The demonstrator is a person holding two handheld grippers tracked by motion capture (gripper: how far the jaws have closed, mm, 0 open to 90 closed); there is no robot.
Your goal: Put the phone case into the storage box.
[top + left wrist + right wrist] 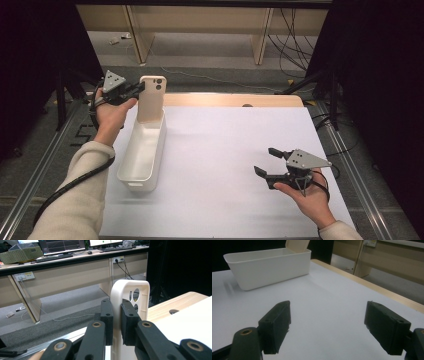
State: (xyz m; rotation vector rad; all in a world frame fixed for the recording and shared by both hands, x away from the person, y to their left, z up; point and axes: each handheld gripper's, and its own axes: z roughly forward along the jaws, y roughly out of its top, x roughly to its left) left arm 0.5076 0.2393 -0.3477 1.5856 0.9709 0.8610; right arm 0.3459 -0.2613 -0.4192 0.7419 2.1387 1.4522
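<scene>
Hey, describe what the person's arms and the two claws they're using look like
Both arms wear cream sleeves. The left claw and right claw are black, each with two blocky jaws on linked arms with brass-coloured pivot pins. A grey three-cornered plate tops each, and a black cable trails from each.

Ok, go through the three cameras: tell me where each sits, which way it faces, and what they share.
High view: above the person's side, looking forward and down on the white table top; both forearms, left gripper and right gripper show.
Left gripper view: rides the left gripper, looking along its jaws, shut on the cream plastic phone case, toward desks beyond.
Right gripper view: rides the right gripper, jaws open, facing across the table to the white oblong plastic bin.
Shared: all three views show the case.
</scene>
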